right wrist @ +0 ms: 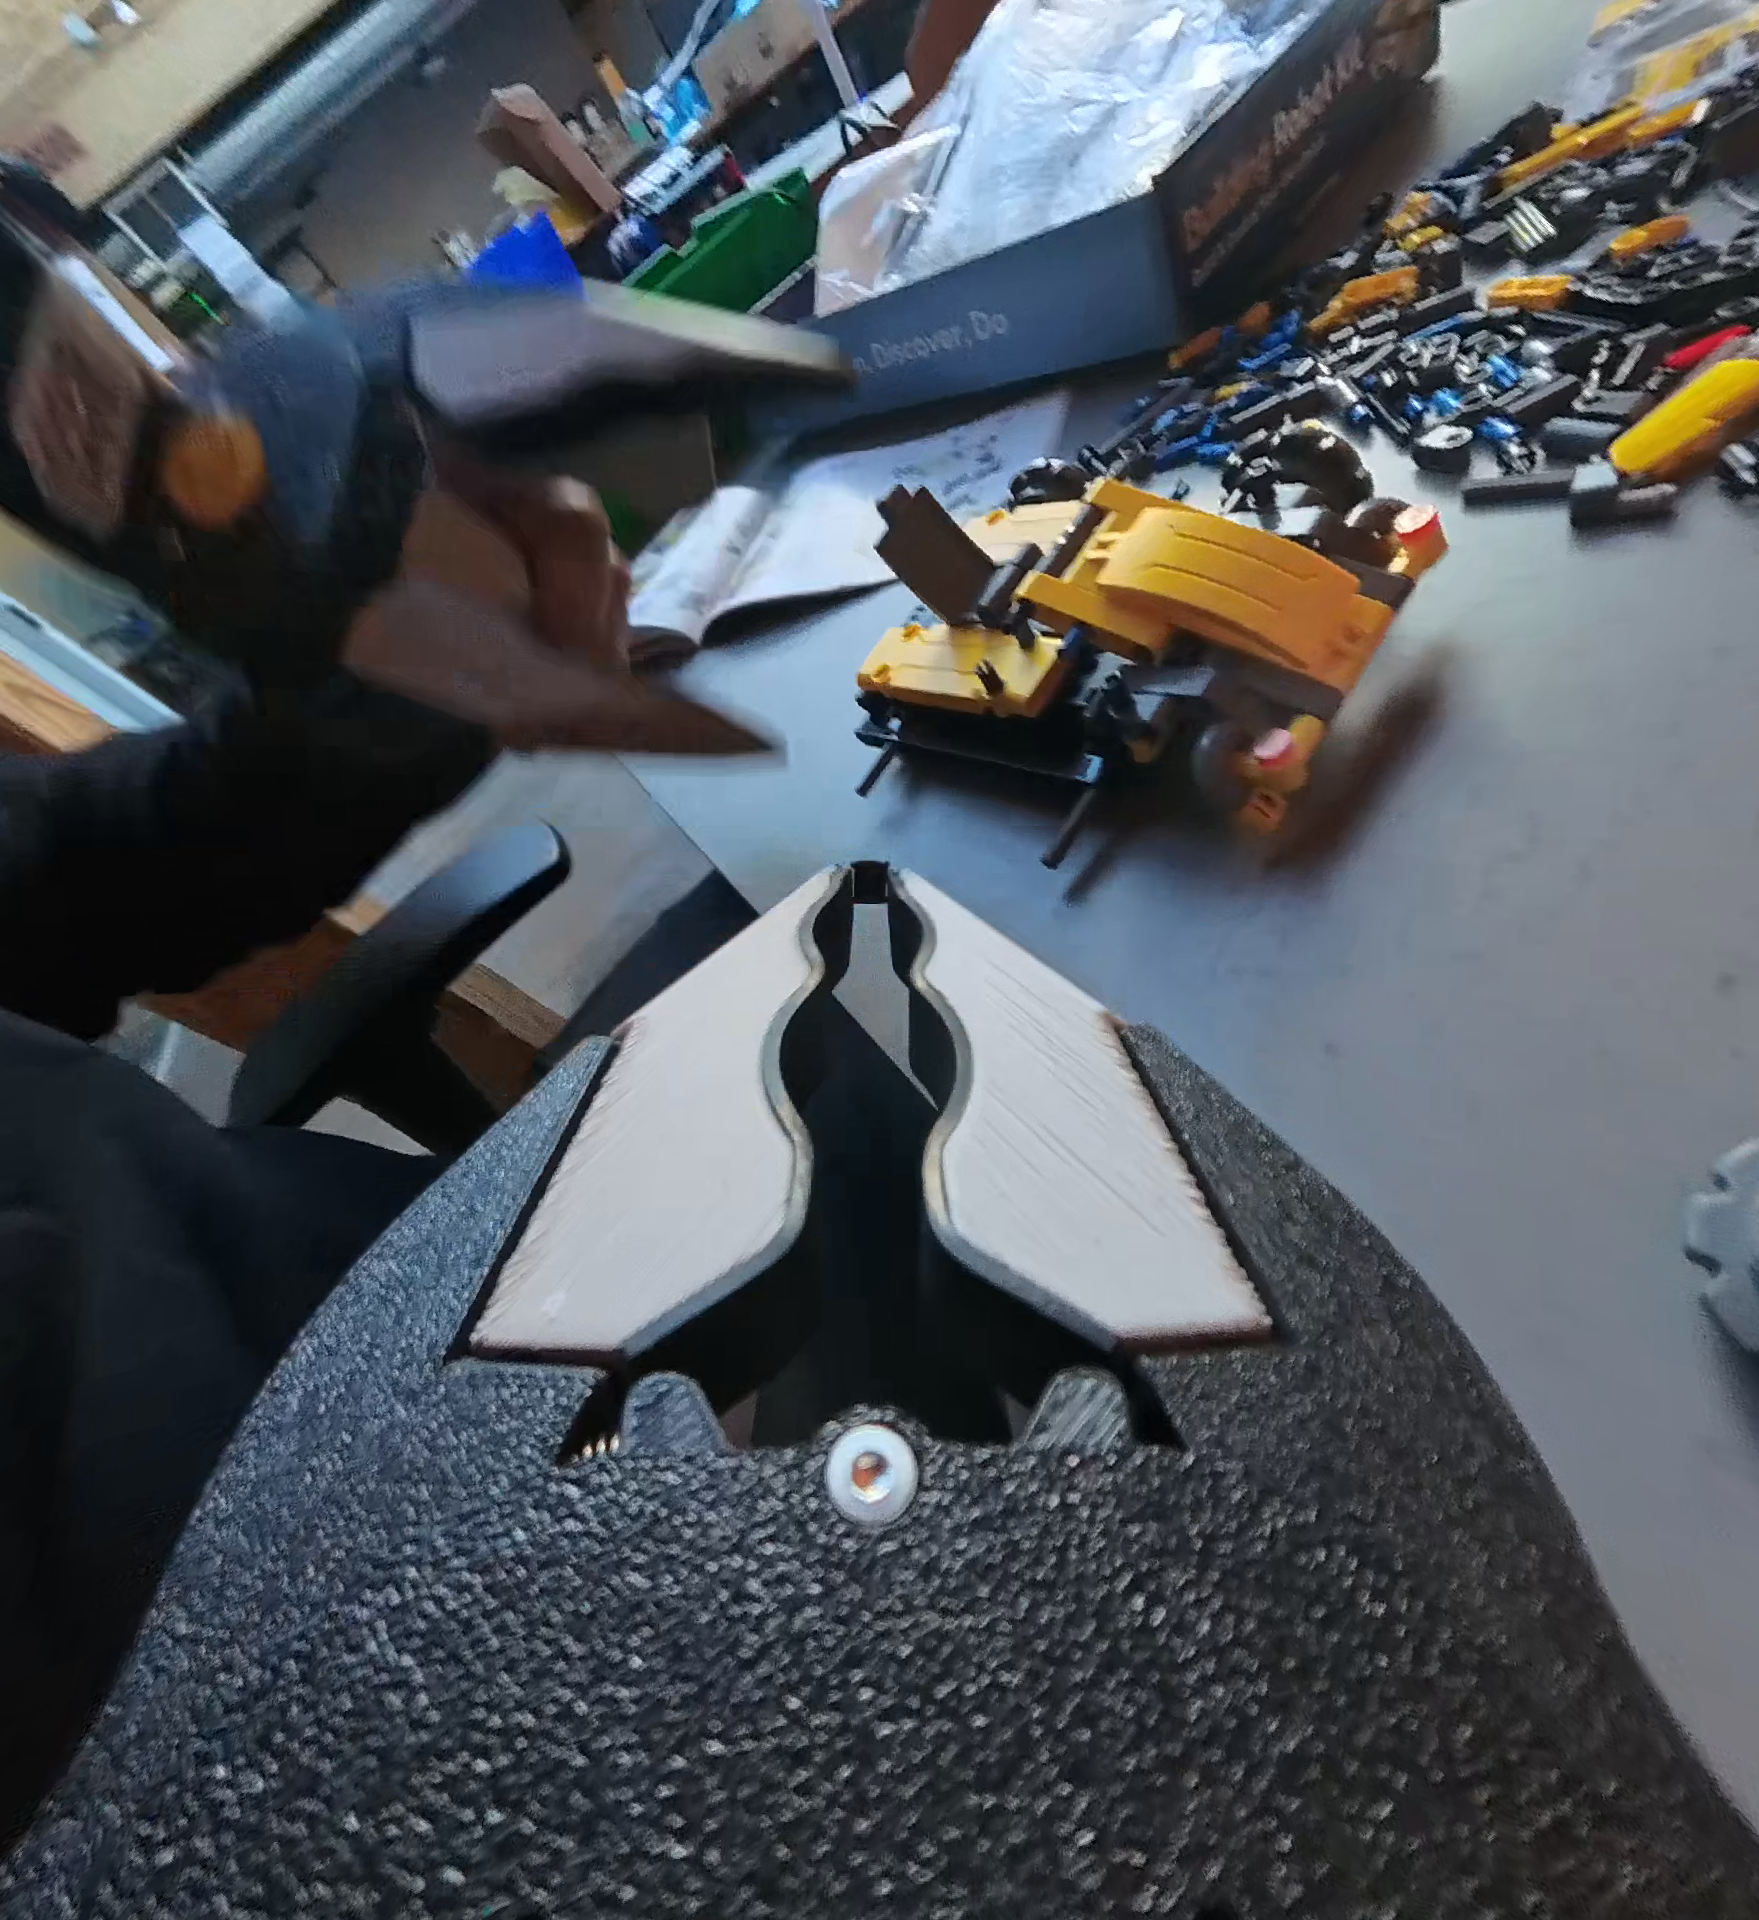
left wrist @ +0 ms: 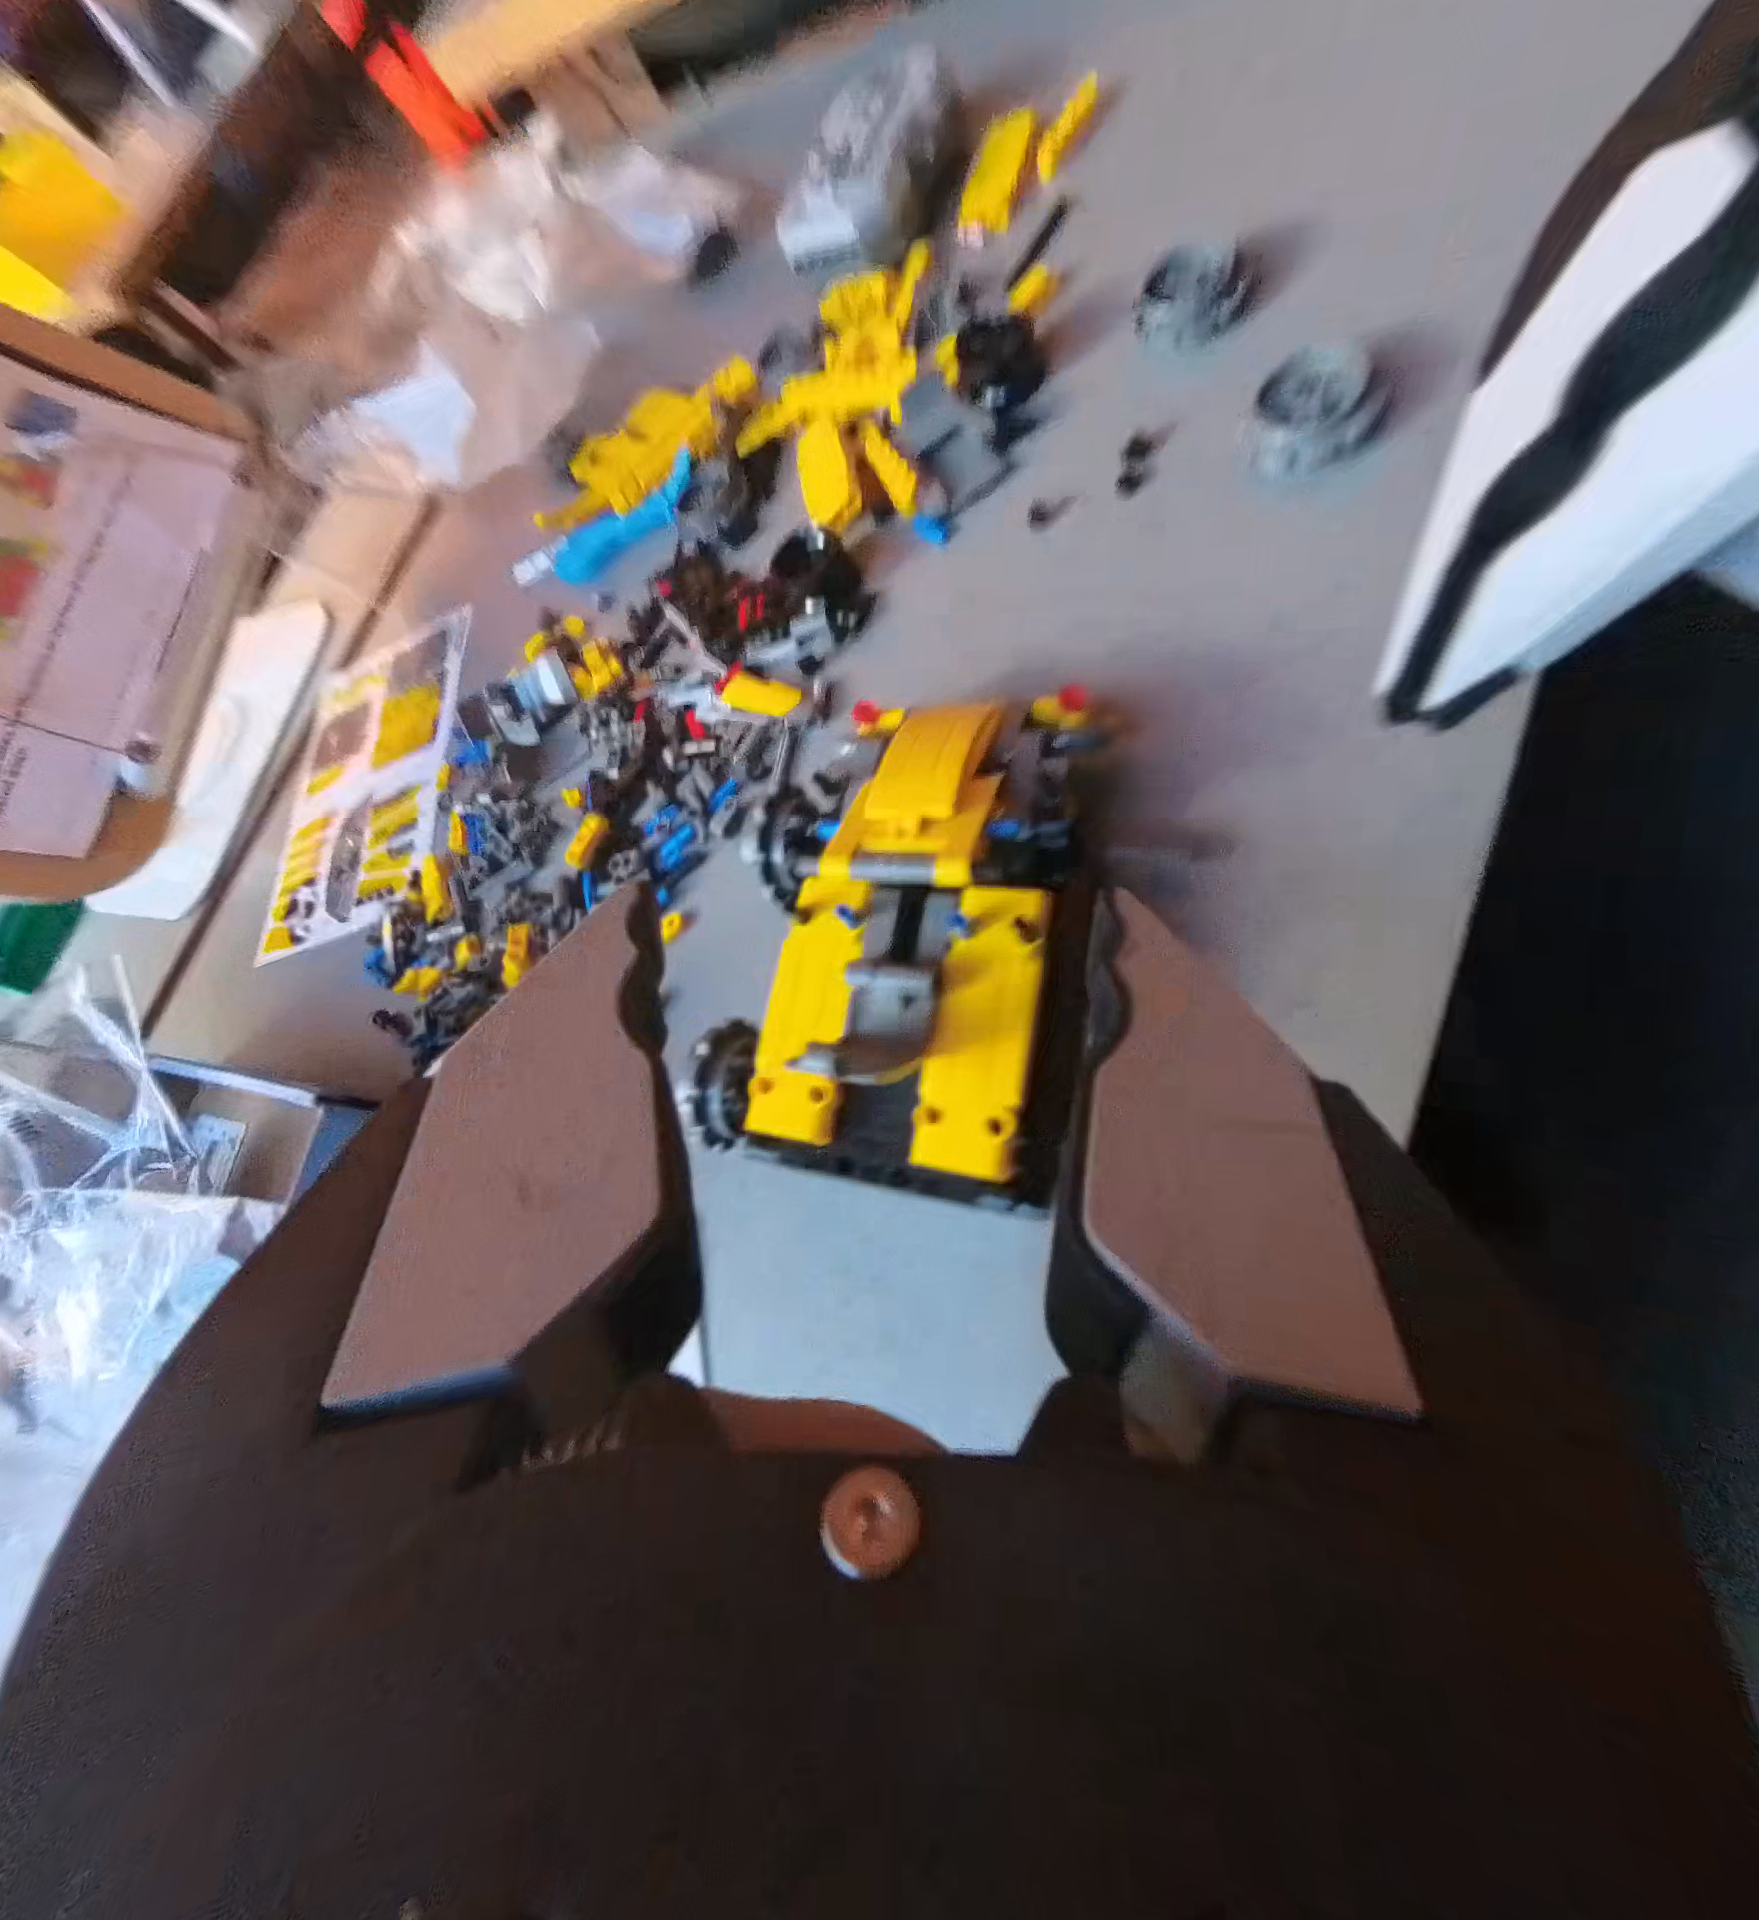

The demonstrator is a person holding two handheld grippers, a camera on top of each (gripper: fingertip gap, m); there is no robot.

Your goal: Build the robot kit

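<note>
Holding your left gripper (left wrist: pixel 880 914) with its jaws wide apart, you have the half-built yellow vehicle (left wrist: pixel 916 966) between the two fingers without a clear touch on either side; the blur keeps me from telling whether the right finger grazes it. Your right gripper (right wrist: pixel 869 883) is closed down on a tiny black piece (right wrist: pixel 868 883) at the very tips, hovering over the near edge of the grey table (right wrist: pixel 1477 1039), apart from the vehicle.

Risks, as I judge them: that small piece sits at the extreme tips — any twist could flick it out, and it would be hard to find among the loose parts (left wrist: pixel 584 790) piled just beyond. The vehicle stands on thin black axles that stick out sideways, so a sideways nudge from an open finger could tip it or knock off a panel.

Containers: a dark cardboard box (right wrist: pixel 1062 281) stands at the table's far-left side, holding crumpled clear plastic bags (right wrist: pixel 1041 125) — what lies under them is hidden. An open instruction booklet (right wrist: pixel 781 540) lies beside it, near the vehicle.
</note>
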